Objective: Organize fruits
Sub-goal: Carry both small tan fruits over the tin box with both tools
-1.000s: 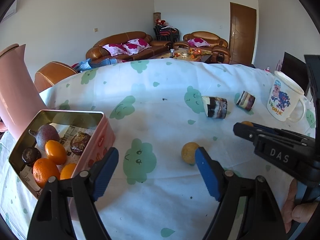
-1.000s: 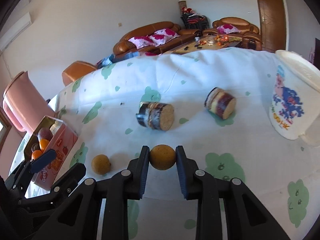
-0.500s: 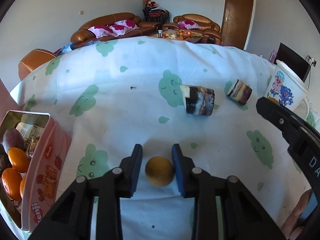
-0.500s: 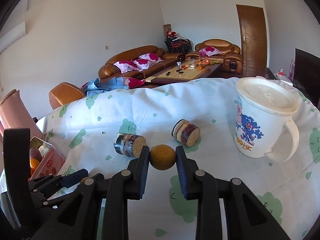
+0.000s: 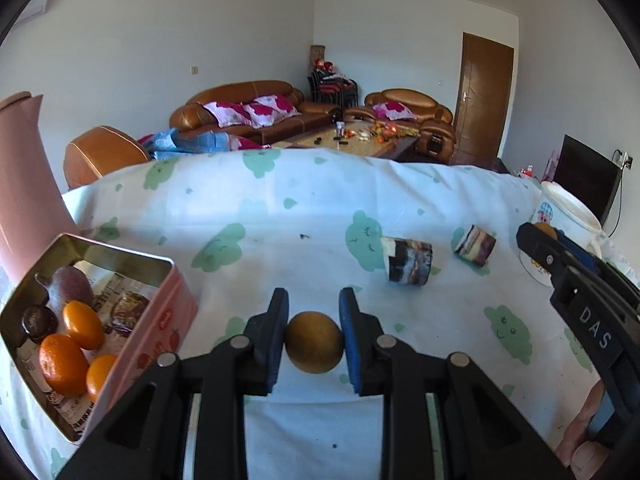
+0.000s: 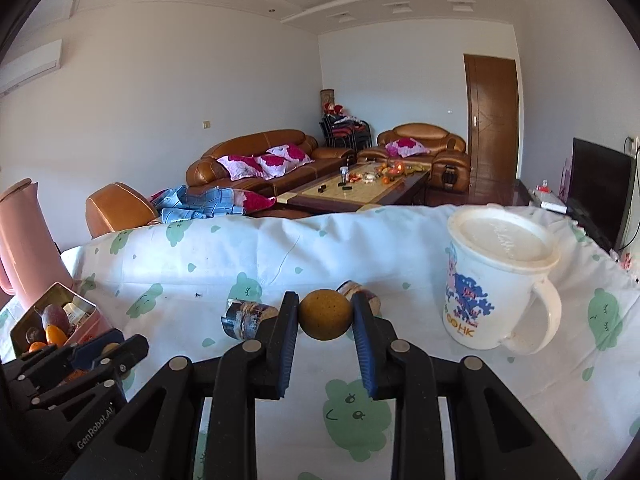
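Note:
My left gripper (image 5: pixel 314 340) is shut on a round brown-yellow fruit (image 5: pixel 314 342), held just above the tablecloth. To its left lies an open pink tin (image 5: pixel 160 320) holding several oranges (image 5: pixel 62 364) and dark purple fruits (image 5: pixel 66 290). My right gripper (image 6: pixel 326 320) is shut on a second brown-yellow fruit (image 6: pixel 326 320), lifted over the table. In the left wrist view the right gripper (image 5: pixel 540 236) shows at the right edge. In the right wrist view the left gripper (image 6: pixel 100 356) shows at lower left beside the pink tin (image 6: pixel 86 316).
Two dark cylindrical rolls (image 5: pixel 406 260) (image 5: pixel 475 246) lie on the white cloth with green clouds. A lidded white cartoon mug (image 6: pixel 494 280) stands at right. A tall pink jug (image 5: pixel 24 184) rises behind the tin. Sofas and a coffee table fill the room beyond.
My left gripper moved up to the loose fruit, closed on it and lifted it. My right gripper rose and tilted up, still holding its fruit.

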### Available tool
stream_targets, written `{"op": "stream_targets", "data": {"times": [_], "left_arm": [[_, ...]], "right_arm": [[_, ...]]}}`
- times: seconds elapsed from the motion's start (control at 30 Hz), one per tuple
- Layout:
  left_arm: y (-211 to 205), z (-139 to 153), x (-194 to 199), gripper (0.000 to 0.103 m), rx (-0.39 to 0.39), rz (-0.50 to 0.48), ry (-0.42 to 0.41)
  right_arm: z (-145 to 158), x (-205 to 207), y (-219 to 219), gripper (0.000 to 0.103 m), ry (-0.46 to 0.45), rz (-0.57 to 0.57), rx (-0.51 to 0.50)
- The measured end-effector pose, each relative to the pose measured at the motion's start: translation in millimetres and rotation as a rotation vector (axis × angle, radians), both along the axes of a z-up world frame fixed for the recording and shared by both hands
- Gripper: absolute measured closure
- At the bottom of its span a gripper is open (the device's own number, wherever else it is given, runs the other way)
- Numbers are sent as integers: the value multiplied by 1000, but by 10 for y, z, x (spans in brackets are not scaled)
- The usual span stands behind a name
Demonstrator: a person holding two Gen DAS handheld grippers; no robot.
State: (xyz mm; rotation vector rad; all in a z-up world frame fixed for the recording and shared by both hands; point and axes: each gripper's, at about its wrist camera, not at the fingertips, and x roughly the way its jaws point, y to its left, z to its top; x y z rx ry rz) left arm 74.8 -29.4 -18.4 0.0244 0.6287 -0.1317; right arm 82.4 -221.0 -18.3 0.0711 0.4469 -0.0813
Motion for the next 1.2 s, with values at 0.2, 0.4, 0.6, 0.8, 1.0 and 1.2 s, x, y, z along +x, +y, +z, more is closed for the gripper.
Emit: {"op": "stream_targets", "data": {"times": [0.2, 0.4, 0.6, 0.8, 1.0, 1.2], "left_arm": [[163, 108, -54, 76, 20, 36, -62], [193, 121, -105, 76, 26, 40, -79], [280, 127, -203, 76, 16, 50, -82], [310, 136, -300, 76, 27, 49, -92], [359, 146, -390, 76, 32, 51, -103], [426, 147, -457, 76, 28, 38, -101]], "right_arm": [[54, -124, 143, 74, -55, -14, -83], [65, -259, 158, 74, -61, -32, -73], [73, -412, 232, 74, -76, -44, -84], [69, -535, 307, 74, -82, -46, -90], [74, -634, 339, 74, -90, -59, -88], [91, -744, 425, 74, -101, -61, -98]]}}
